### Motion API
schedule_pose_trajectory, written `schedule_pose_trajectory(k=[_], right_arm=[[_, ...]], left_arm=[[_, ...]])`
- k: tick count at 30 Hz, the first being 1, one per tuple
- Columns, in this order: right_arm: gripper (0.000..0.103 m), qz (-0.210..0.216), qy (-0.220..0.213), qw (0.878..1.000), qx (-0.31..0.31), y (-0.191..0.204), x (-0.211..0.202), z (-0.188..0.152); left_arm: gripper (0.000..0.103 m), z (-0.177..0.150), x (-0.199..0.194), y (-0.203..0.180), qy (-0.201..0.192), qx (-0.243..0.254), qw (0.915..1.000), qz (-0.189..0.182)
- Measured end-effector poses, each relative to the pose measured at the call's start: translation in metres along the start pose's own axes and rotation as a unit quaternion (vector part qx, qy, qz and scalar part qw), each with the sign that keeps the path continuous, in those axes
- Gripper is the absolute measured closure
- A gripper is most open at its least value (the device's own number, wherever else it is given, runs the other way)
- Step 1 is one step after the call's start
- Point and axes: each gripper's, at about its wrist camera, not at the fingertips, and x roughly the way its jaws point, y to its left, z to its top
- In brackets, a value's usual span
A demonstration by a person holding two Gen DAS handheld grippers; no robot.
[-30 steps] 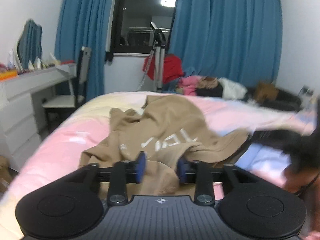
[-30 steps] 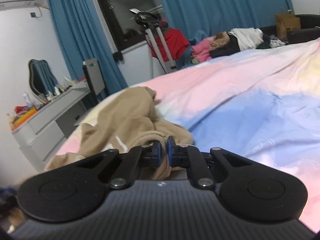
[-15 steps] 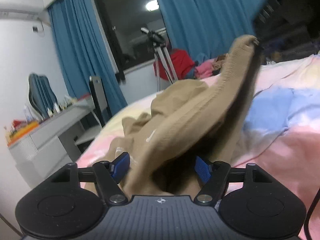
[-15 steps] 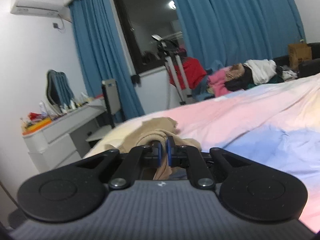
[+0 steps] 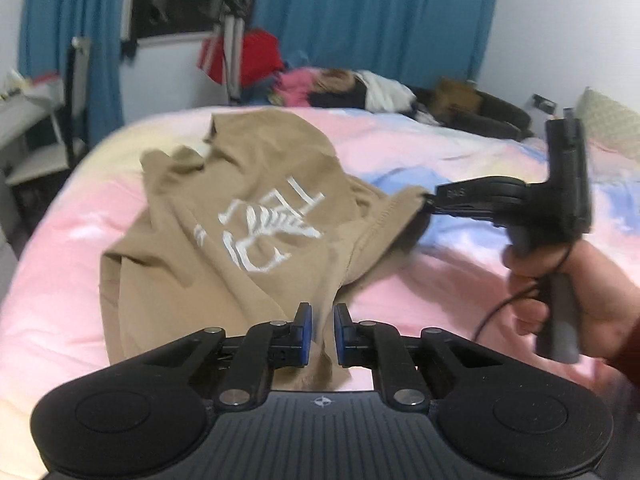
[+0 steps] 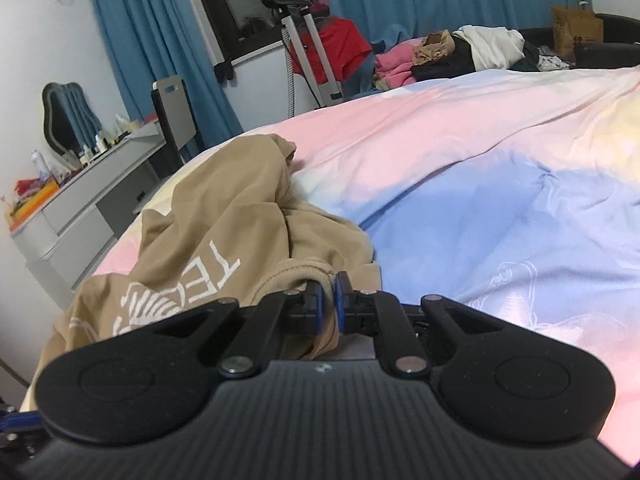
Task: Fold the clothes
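A tan T-shirt [image 5: 224,216] with white print lies crumpled on the pink and blue bedspread [image 5: 440,280]. My left gripper [image 5: 322,334] is shut on a fold of the shirt's near edge. My right gripper [image 6: 329,306] is shut on the shirt's ribbed hem [image 6: 304,276]. In the left wrist view the right gripper [image 5: 428,200] holds that corner out to the right, a little above the bed. The shirt [image 6: 224,240] shows bunched at the left in the right wrist view.
A white dresser [image 6: 80,200] with small items and a chair [image 6: 174,116] stand left of the bed. A pile of clothes [image 6: 460,52] and a tripod stand [image 6: 308,40] sit beyond the bed's far edge, before blue curtains [image 5: 372,20].
My right gripper has carried the shirt corner down and out to the right, spreading the shirt so its print shows. My left gripper has closed from wide open onto the near edge.
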Motion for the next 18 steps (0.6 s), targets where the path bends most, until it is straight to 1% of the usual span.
schedule_pose_trajectory(k=[1, 3, 5, 6, 7, 8, 9, 10, 12, 14, 16, 18], right_arm=[[0.092, 0.001, 0.004, 1.0, -0.003, 0.001, 0.001, -0.001], [0.091, 0.004, 0.015, 1.0, -0.007, 0.003, 0.004, 0.001], [0.088, 0.009, 0.028, 0.999, -0.015, 0.004, 0.006, 0.001], [0.081, 0.008, 0.034, 0.999, -0.023, 0.006, 0.007, 0.001], [0.065, 0.007, 0.037, 0.999, -0.031, 0.008, 0.006, 0.001], [0.057, 0.007, 0.037, 0.999, -0.039, 0.009, 0.003, 0.001], [0.045, 0.008, 0.037, 0.998, -0.047, 0.01, 0.0, 0.001], [0.043, 0.009, 0.035, 0.998, -0.058, 0.011, -0.005, 0.001], [0.044, 0.012, 0.037, 0.995, -0.092, 0.017, -0.016, 0.001], [0.044, 0.029, 0.032, 0.989, -0.138, 0.026, -0.03, 0.001], [0.044, 0.06, 0.013, 0.981, -0.187, 0.037, -0.048, 0.001], [0.044, 0.116, 0.004, 0.972, -0.202, 0.044, -0.064, 0.002]], left_arm=[[0.097, 0.001, -0.001, 0.003, 0.005, -0.007, 0.9999, -0.012], [0.1, 0.002, -0.001, 0.01, 0.01, -0.028, 0.9992, -0.028], [0.102, 0.004, 0.003, 0.016, 0.011, -0.046, 0.9986, -0.023], [0.102, 0.005, 0.003, 0.022, 0.01, -0.062, 0.9978, -0.023], [0.102, 0.006, 0.002, 0.028, 0.006, -0.082, 0.9963, -0.026], [0.102, 0.008, 0.001, 0.035, 0.0, -0.103, 0.9943, -0.029], [0.102, 0.01, -0.002, 0.04, -0.009, -0.119, 0.9926, -0.027], [0.102, 0.012, -0.005, 0.044, -0.016, -0.125, 0.9919, -0.018], [0.102, 0.014, -0.007, 0.047, -0.027, -0.128, 0.9914, -0.002], [0.102, 0.016, -0.009, 0.051, -0.031, -0.139, 0.9898, 0.004], [0.102, 0.016, -0.011, 0.052, -0.031, -0.143, 0.9892, 0.01], [0.102, 0.017, -0.013, 0.052, -0.034, -0.145, 0.9887, 0.015]])
